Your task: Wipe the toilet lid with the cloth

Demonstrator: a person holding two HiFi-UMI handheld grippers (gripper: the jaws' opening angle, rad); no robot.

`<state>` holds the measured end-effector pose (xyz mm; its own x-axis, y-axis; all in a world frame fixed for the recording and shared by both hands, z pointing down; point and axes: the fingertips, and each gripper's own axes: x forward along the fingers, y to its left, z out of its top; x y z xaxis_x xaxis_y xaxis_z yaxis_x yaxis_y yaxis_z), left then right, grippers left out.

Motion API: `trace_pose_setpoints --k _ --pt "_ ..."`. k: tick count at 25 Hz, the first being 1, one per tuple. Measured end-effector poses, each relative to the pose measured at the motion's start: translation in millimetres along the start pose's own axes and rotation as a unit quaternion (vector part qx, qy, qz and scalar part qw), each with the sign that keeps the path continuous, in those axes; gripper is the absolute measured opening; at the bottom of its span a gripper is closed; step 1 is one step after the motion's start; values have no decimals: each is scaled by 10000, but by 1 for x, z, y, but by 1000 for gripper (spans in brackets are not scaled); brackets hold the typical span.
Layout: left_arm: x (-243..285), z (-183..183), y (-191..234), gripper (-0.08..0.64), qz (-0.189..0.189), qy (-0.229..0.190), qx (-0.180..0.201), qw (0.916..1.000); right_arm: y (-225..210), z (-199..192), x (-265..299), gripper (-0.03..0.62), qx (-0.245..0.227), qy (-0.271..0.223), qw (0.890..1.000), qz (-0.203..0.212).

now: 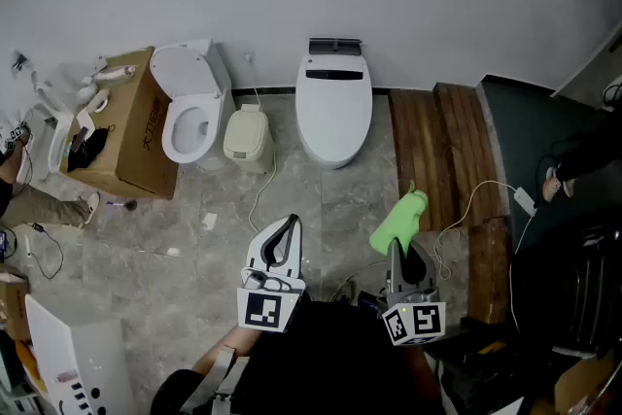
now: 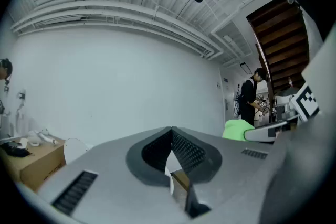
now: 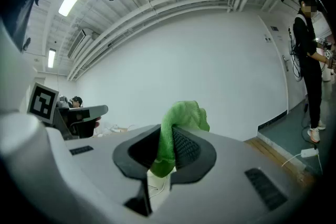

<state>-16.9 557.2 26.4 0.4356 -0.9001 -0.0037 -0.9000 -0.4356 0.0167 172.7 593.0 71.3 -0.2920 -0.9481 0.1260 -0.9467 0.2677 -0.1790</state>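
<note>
A white toilet with its lid [image 1: 334, 102] down stands against the far wall, right of middle in the head view. My right gripper [image 1: 397, 246] is shut on a green cloth [image 1: 400, 221], which sticks up from the jaws; the right gripper view shows the cloth [image 3: 177, 128] pinched between the dark pads. My left gripper [image 1: 290, 226] is shut with nothing in it, its pads [image 2: 181, 149] meeting at the tips. Both grippers are held near my body, well short of the lid.
A second toilet [image 1: 191, 112] with its lid raised stands left, by a cardboard box [image 1: 126, 126] and a small beige bin [image 1: 247, 136]. Wooden planks [image 1: 442, 151] and a white cable [image 1: 486, 194] lie right. A person [image 3: 310, 60] stands at the right.
</note>
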Motion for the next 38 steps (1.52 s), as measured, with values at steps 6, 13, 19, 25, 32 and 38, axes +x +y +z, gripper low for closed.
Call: trace_pose_setpoints --k 6,13,19,25,32,38 --pt "1 -1 0 9 -22 3 -7 10000 2 2 2 61 -26 -21 10000 25" --pt "-2 0 8 9 -27 -4 -31 10000 11 3 6 61 43 -65 10000 57" --pt "-9 -5 24 8 -90 59 -70 9999 31 4 12 63 57 -129 9999 100" --pt "-14 -10 52 9 -233 67 -67 9997 59 0 29 61 18 -142 9999 8" --pt "-13 -19 80 9 -341 67 -55 9994 88 -8 46 63 13 -140 9999 12" --pt "5 -29 90 9 -313 169 -113 9993 85 -11 69 61 56 -62 10000 52"
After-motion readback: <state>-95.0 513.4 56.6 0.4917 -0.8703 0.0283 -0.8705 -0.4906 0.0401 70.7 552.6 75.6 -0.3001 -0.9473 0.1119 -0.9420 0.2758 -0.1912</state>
